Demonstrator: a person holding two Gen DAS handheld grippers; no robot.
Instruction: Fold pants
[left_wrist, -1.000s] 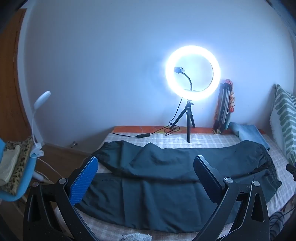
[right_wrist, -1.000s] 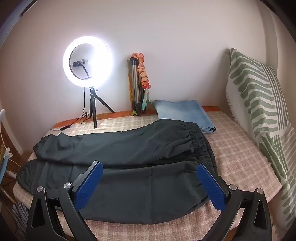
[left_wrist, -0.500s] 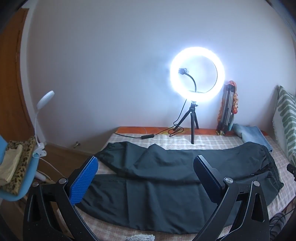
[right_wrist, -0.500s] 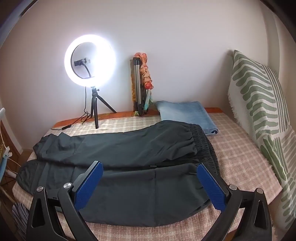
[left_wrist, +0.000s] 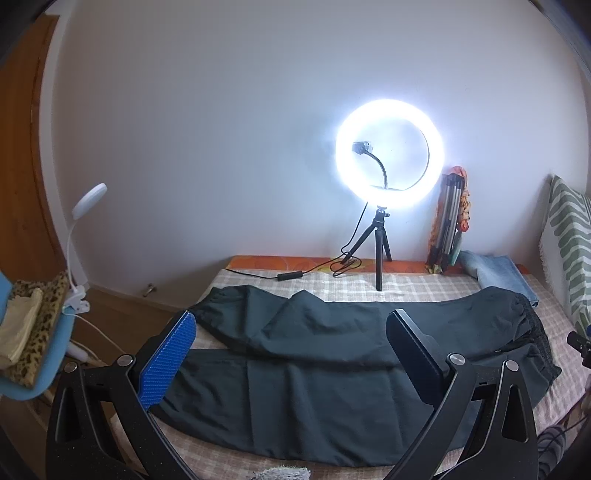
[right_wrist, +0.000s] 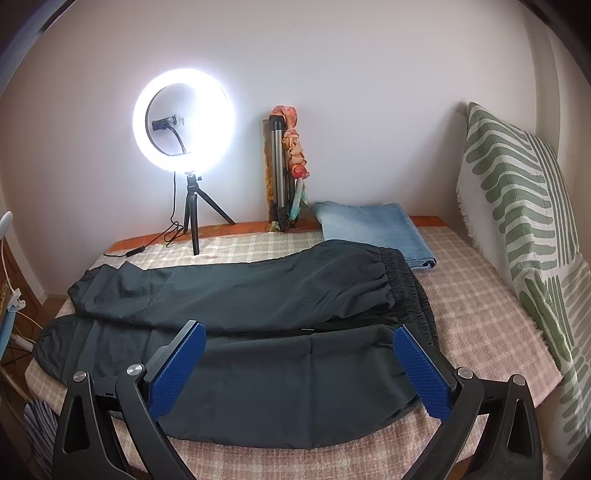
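Observation:
Dark green-black pants (left_wrist: 317, 354) lie flat across the checked bed cover (left_wrist: 417, 288), legs to the left, elastic waistband (right_wrist: 410, 291) to the right. The far leg lies partly over the near one. My left gripper (left_wrist: 291, 343) is open and empty, held above the near leg toward the cuff end. My right gripper (right_wrist: 299, 354) is open and empty, held above the near leg close to the waistband. Neither touches the cloth.
A lit ring light on a small tripod (left_wrist: 388, 162) stands at the back, its cable on the bed. A folded tripod (right_wrist: 280, 173) leans on the wall. Folded blue jeans (right_wrist: 373, 225) lie behind the waistband. A green-patterned pillow (right_wrist: 517, 206) is at right. A blue chair (left_wrist: 33, 332) stands left.
Both grippers have drawn back and risen a little from the pants, which look slightly smaller and lower. The pants have not moved.

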